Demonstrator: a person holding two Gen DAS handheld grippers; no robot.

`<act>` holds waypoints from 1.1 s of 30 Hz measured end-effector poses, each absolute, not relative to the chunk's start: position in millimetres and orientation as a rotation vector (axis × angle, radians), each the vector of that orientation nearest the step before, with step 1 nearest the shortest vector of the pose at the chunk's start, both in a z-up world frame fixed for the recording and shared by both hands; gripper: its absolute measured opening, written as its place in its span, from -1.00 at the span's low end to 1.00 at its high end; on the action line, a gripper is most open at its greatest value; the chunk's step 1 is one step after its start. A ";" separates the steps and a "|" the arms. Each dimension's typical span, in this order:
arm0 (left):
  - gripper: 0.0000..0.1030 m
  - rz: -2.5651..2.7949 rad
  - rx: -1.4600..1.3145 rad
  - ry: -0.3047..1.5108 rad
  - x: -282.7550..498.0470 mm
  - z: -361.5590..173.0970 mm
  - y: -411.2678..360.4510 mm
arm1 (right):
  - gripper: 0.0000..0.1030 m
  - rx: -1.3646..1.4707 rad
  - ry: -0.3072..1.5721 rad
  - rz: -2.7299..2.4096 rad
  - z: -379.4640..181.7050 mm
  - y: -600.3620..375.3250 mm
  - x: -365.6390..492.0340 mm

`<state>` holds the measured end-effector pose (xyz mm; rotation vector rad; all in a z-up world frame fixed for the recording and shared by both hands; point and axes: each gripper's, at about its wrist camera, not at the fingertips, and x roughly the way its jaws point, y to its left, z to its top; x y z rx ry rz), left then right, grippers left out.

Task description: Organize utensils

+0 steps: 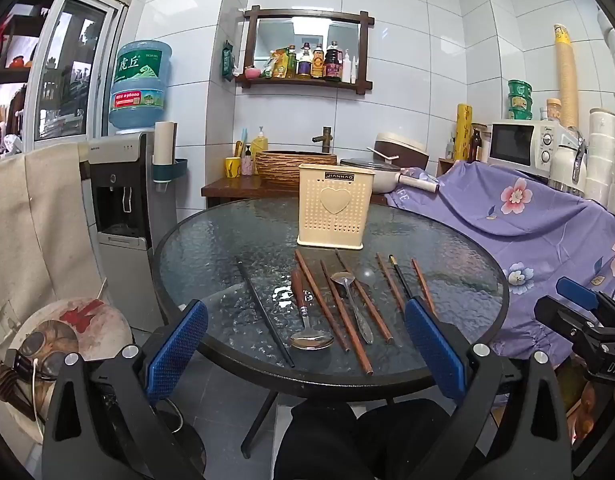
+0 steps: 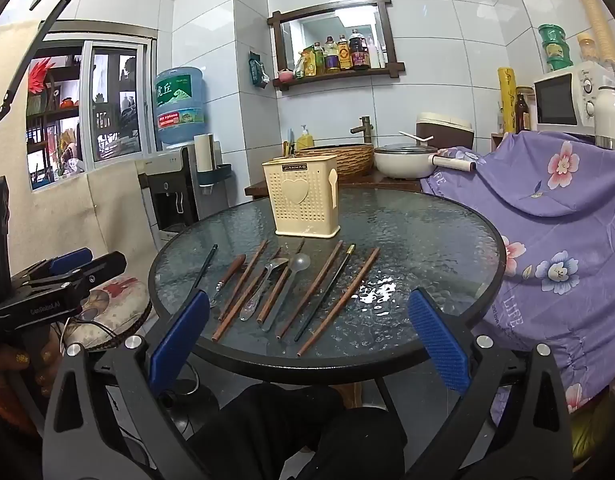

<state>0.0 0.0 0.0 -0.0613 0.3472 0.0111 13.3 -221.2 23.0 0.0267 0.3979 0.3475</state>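
Jaws: left gripper [image 1: 305, 344] and right gripper [image 2: 307, 336] both spread wide, empty.
Risk: brown wooden chopsticks [image 1: 331, 304] may roll on round glass table [image 1: 211, 248]; cream perforated plastic holder [image 1: 334, 211] may tip.

Left wrist view: looking forward and slightly downward between the blue pads of the left gripper [image 1: 306, 344], from just short of the near rim of the round glass table [image 1: 211, 240], facing the tiled back wall. Right wrist view: looking the same way from a little further right, between the pads of the right gripper [image 2: 309, 340], angling slightly leftward. Both sharing the table [image 2: 427, 216], the cream utensil holder [image 1: 334, 210] [image 2: 303, 202], the row of utensils [image 1: 339, 300] [image 2: 291, 292] and the wall shelf [image 1: 307, 46] [image 2: 335, 40]. Each catching the other gripper at its frame edge.
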 end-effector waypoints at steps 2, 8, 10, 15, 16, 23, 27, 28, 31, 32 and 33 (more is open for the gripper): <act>0.88 0.011 -0.061 0.347 -0.1 0.1 0.1 | 0.91 0.028 0.399 0.348 23.0 -221.1 13.4; 0.88 0.012 -0.059 0.346 -0.1 0.0 -0.2 | 0.91 0.026 0.400 0.348 22.8 -220.5 13.6; 0.88 0.012 -0.059 0.347 -0.5 0.2 -0.4 | 0.91 0.027 0.400 0.348 22.7 -220.4 13.7; 0.88 0.010 -0.063 0.346 -0.7 -0.1 0.6 | 0.91 0.026 0.399 0.348 23.1 -220.7 13.3; 0.88 0.010 -0.064 0.347 -0.7 -0.4 0.9 | 0.91 0.026 0.400 0.348 23.1 -220.7 13.5; 0.88 0.011 -0.060 0.349 -0.2 0.5 -1.9 | 0.91 0.026 0.400 0.348 23.6 -220.2 12.8; 0.88 0.010 -0.058 0.349 -1.1 1.3 -3.4 | 0.91 0.026 0.399 0.348 23.4 -219.5 12.5; 0.88 0.011 -0.062 0.351 1.1 -0.2 0.4 | 0.91 0.026 0.400 0.347 23.2 -219.3 12.7; 0.88 0.012 -0.063 0.351 1.1 -0.2 0.5 | 0.91 0.026 0.400 0.346 24.1 -222.7 13.1; 0.88 0.012 -0.063 0.351 1.0 -0.1 0.6 | 0.91 0.026 0.399 0.346 24.4 -223.3 13.0; 0.88 0.012 -0.063 0.351 1.0 -0.1 0.8 | 0.91 0.026 0.399 0.347 24.3 -223.0 13.2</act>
